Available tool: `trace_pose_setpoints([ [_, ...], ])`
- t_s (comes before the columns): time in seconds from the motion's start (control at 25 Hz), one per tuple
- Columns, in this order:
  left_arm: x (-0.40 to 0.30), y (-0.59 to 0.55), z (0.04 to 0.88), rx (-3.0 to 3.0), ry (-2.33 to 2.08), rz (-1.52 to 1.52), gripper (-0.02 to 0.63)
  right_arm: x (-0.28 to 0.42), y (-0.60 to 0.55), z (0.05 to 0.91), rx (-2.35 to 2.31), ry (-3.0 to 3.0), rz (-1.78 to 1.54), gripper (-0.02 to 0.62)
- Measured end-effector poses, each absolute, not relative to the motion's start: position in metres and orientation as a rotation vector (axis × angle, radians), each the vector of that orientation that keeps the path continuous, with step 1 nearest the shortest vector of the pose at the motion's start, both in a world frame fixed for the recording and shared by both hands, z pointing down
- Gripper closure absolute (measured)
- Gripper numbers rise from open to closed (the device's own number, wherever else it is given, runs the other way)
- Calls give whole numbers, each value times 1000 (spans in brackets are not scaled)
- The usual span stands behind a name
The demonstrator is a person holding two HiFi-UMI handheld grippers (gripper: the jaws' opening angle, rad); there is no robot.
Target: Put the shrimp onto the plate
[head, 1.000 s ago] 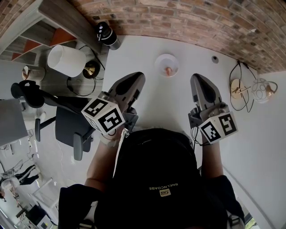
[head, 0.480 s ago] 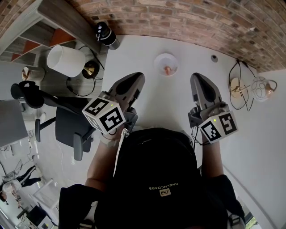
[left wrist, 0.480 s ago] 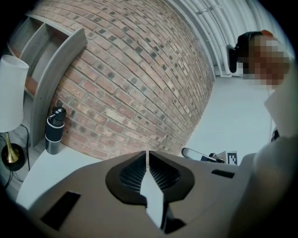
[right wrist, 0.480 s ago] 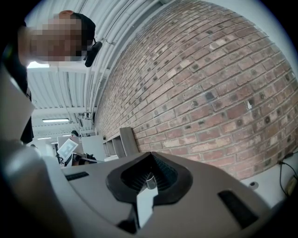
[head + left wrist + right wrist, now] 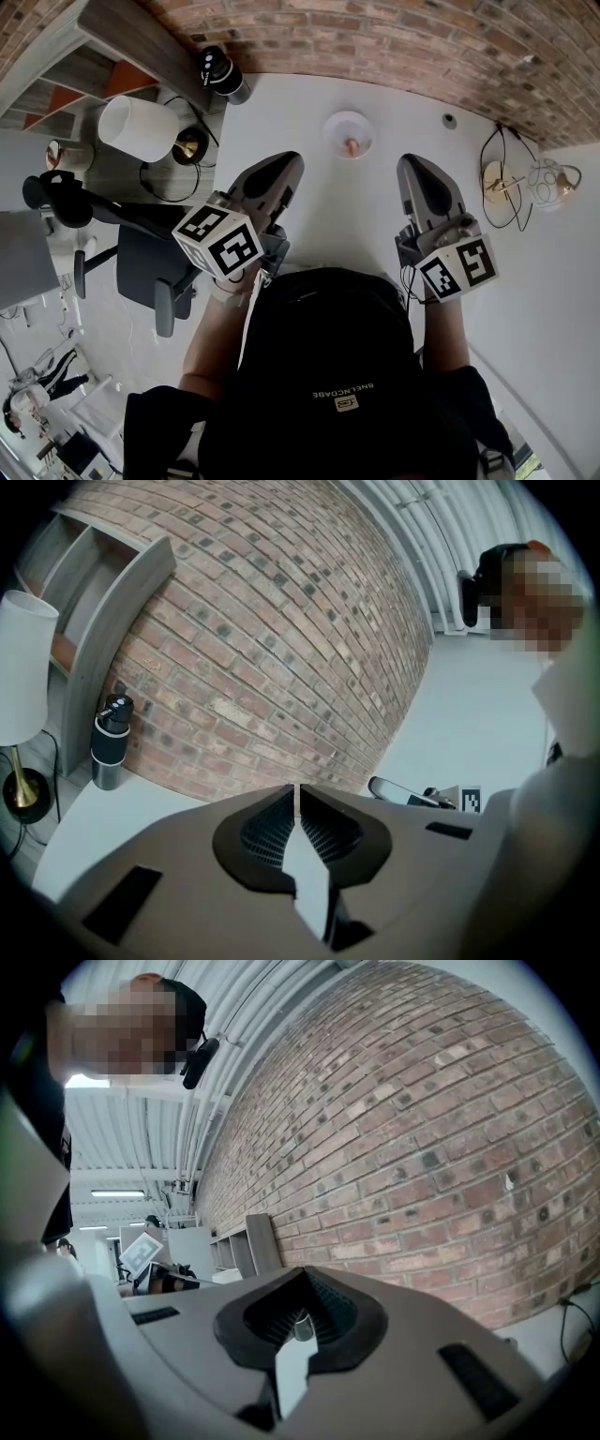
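Head view: a person holds the left gripper (image 5: pixel 292 162) and the right gripper (image 5: pixel 411 165) side by side over a white table (image 5: pixel 309 103), both pointed toward a brick wall (image 5: pixel 394 37). Each gripper view shows its jaws pressed together with nothing between them. The shrimp (image 5: pixel 352 147) lies on a small plate (image 5: pixel 349 122), just ahead of the tips and between the two grippers, touching neither. A black flask (image 5: pixel 220 73) and a white lamp (image 5: pixel 141 127) stand beyond the left gripper's outer side.

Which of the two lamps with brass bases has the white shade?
The left lamp, standing beside the black bottle. The right lamp carries a clear globe instead of a white shade.
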State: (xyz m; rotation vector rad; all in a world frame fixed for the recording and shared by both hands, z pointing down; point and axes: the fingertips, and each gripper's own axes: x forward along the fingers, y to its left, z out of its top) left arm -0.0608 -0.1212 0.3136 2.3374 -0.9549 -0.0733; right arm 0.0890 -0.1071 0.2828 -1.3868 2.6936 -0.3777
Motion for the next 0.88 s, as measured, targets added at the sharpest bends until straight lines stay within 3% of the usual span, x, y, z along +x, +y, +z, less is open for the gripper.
trace_pose_setpoints([
  [0.88,-63,-118,316,2316,-951,-49,603,86,-105,284,-1383,2701,-392,592],
])
